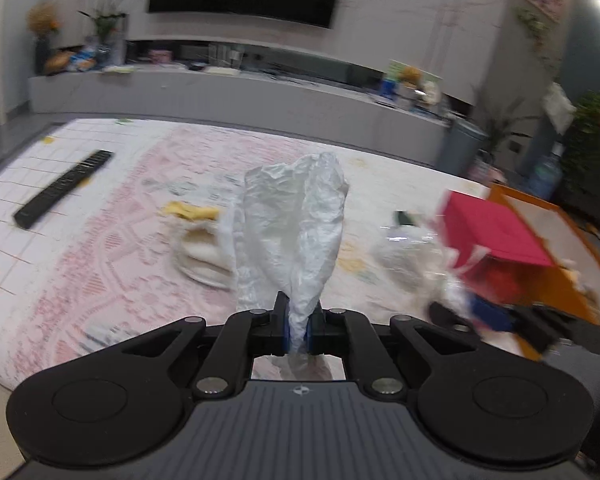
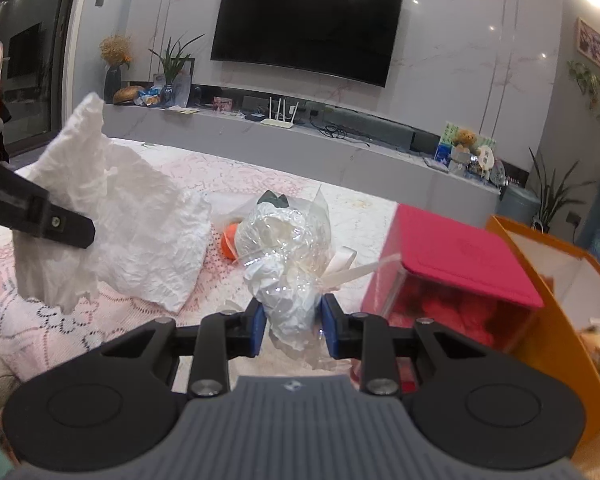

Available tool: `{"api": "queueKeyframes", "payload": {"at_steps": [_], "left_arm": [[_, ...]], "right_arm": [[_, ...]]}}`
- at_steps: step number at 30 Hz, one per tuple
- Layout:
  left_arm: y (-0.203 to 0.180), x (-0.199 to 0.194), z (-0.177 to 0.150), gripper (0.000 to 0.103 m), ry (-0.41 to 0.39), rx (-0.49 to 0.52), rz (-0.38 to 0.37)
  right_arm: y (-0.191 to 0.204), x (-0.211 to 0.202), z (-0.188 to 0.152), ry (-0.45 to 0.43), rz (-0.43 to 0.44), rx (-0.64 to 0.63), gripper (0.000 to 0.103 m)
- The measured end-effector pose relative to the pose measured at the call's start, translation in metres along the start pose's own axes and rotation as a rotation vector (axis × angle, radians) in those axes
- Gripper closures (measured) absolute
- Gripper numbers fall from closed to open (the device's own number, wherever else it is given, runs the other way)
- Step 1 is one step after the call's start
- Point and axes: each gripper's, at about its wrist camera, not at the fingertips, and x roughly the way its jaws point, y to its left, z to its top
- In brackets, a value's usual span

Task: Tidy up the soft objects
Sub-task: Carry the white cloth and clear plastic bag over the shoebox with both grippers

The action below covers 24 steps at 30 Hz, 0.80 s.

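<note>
My left gripper point(image 1: 298, 326) is shut on a thin white plastic bag point(image 1: 296, 232), which stands up crumpled above the jaws. In the right wrist view the same white bag point(image 2: 132, 232) hangs at the left with a black left finger point(image 2: 48, 216) across it. My right gripper point(image 2: 294, 326) is shut on a clear plastic bag stuffed with white material point(image 2: 288, 264), lifted over the pink patterned cloth point(image 2: 60, 332). A blurred view of that clear bag point(image 1: 408, 256) and the right gripper point(image 1: 500, 320) shows at the right of the left wrist view.
A red box with a pink lid point(image 2: 460, 272) sits beside an orange bin point(image 2: 560, 320) at the right. On the cloth lie a black remote point(image 1: 64, 188), a folded cream and yellow cloth point(image 1: 204, 248) and an orange object point(image 2: 230, 244). A TV console point(image 2: 300, 140) stands behind.
</note>
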Motion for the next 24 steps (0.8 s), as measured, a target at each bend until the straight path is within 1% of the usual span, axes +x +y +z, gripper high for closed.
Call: {"api": "queueKeyframes", "payload": {"at_steps": [3,6,8,11,12,14,16,18,19,22,24], "left_arm": [[-0.013,-0.014,0.000,0.096,0.017,0.005,-0.102],[-0.029,-0.028,0.005,0.096,0.012,0.021,-0.188],[-0.040,-0.036,0.011,0.095,0.005,0.047,-0.223],[-0.052,-0.041,0.022,0.095,-0.003,0.083,-0.246],[-0.054,-0.039,0.025,0.096,0.002,0.096,-0.246],[-0.058,-0.026,0.031,0.096,0.024,0.134,-0.207],[-0.056,-0.005,0.032,0.096,0.085,0.154,-0.178],[-0.045,0.022,0.029,0.096,0.166,0.141,-0.138],[-0.041,0.035,0.026,0.096,0.188,0.143,-0.114],[-0.030,0.064,0.021,0.096,0.236,0.133,-0.064],[-0.025,0.079,0.020,0.096,0.257,0.119,-0.060]], "right_arm": [[-0.013,-0.008,-0.004,0.020,0.019,0.048,0.074],[-0.021,-0.019,-0.008,0.014,-0.001,0.061,0.074],[-0.028,-0.026,-0.009,0.009,-0.009,0.076,0.074],[-0.039,-0.035,-0.011,0.003,0.003,0.106,0.074],[-0.041,-0.037,-0.011,0.001,0.008,0.114,0.074],[-0.042,-0.039,-0.012,-0.002,0.011,0.115,0.074],[-0.043,-0.039,-0.012,-0.005,0.016,0.103,0.074],[-0.041,-0.037,-0.016,0.002,0.020,0.095,0.074],[-0.042,-0.035,-0.018,0.006,0.025,0.100,0.074],[-0.045,-0.027,-0.023,0.023,0.042,0.127,0.074],[-0.045,-0.021,-0.024,0.032,0.047,0.135,0.074]]}}
